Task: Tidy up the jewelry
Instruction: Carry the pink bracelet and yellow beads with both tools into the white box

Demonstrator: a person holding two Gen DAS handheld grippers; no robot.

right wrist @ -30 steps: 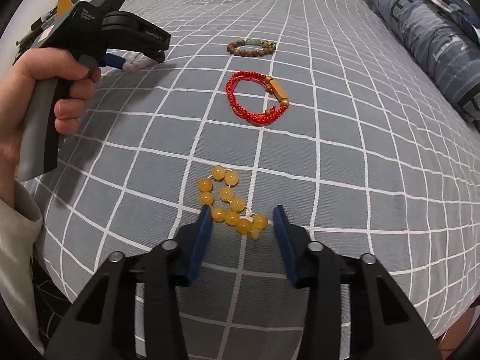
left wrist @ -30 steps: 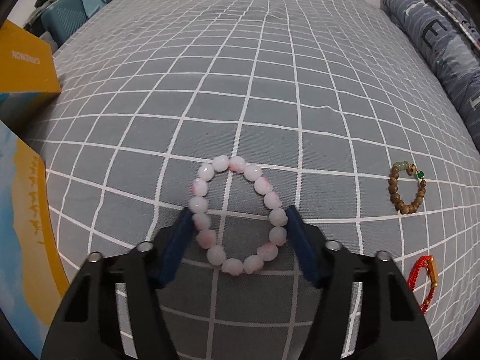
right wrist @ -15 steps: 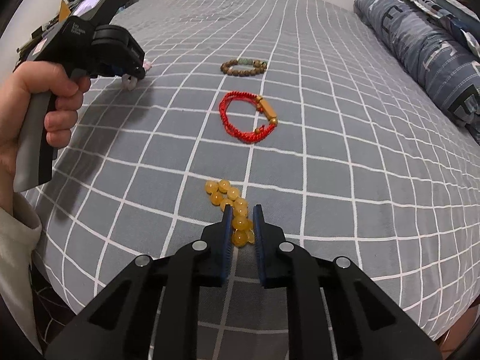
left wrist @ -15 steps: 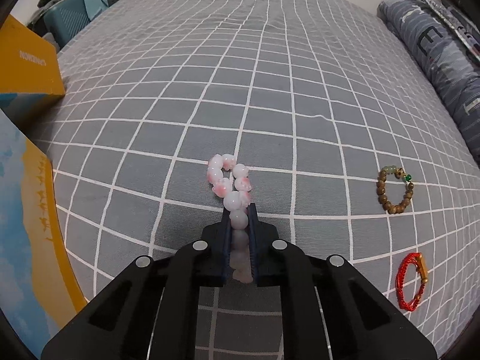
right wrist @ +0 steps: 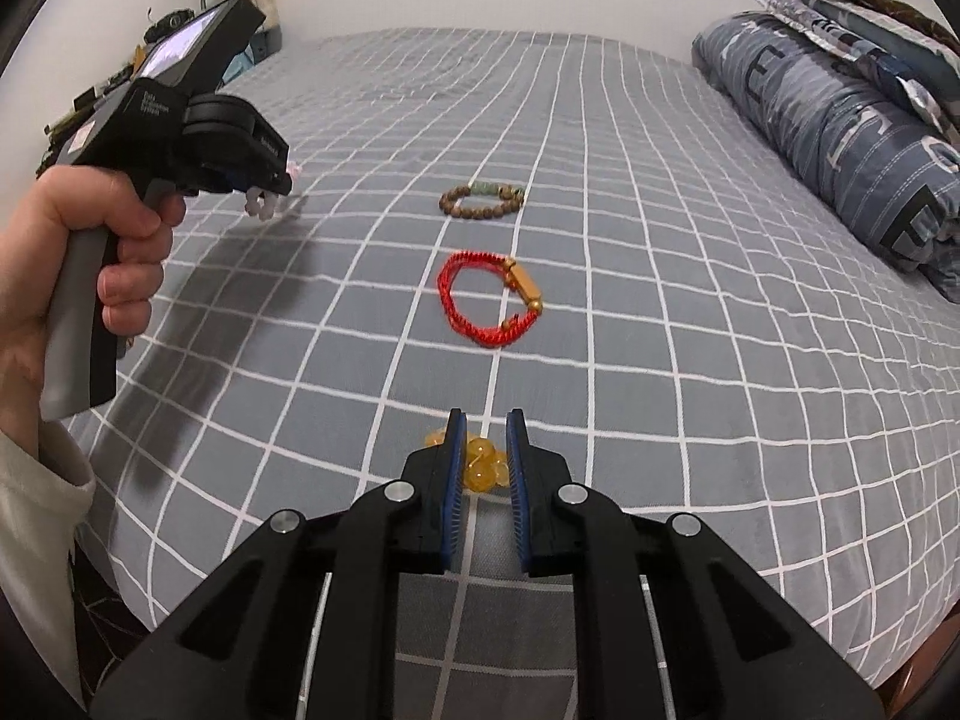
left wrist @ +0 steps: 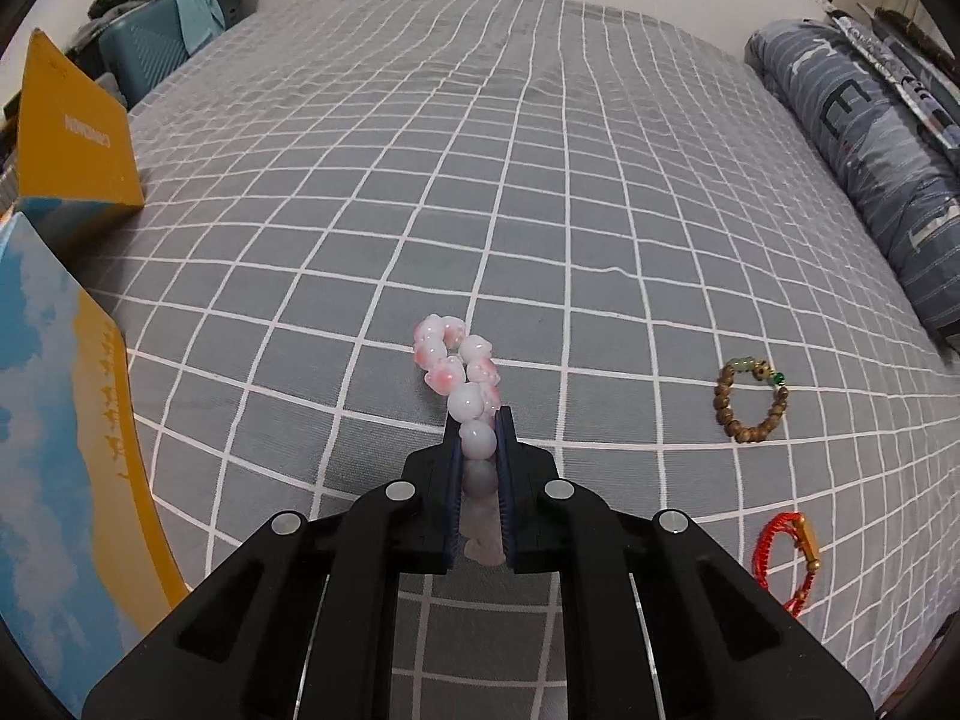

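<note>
My left gripper (left wrist: 478, 420) is shut on a pink-and-white bead bracelet (left wrist: 459, 369), squeezed into a strand and lifted off the grey checked bed sheet (left wrist: 420, 180). In the right wrist view the left gripper (right wrist: 264, 192) hangs above the sheet with pink beads dangling. My right gripper (right wrist: 485, 420) is shut on a yellow bead bracelet (right wrist: 480, 462), held above the sheet. A red cord bracelet (right wrist: 489, 300) and a brown wooden bead bracelet (right wrist: 480, 199) lie on the sheet ahead; both also show in the left wrist view, the wooden bracelet (left wrist: 750, 399) and the red bracelet (left wrist: 786, 561).
A yellow and blue open box (left wrist: 66, 420) stands at the left, its lid (left wrist: 72, 138) raised. A rolled blue quilt (right wrist: 840, 138) lies along the right side. The bed's front edge (right wrist: 780, 630) is close below my right gripper.
Both grippers closed on their bracelets one second ago and have since lifted them off the sheet; the left gripper has risen with the pink beads hanging.
</note>
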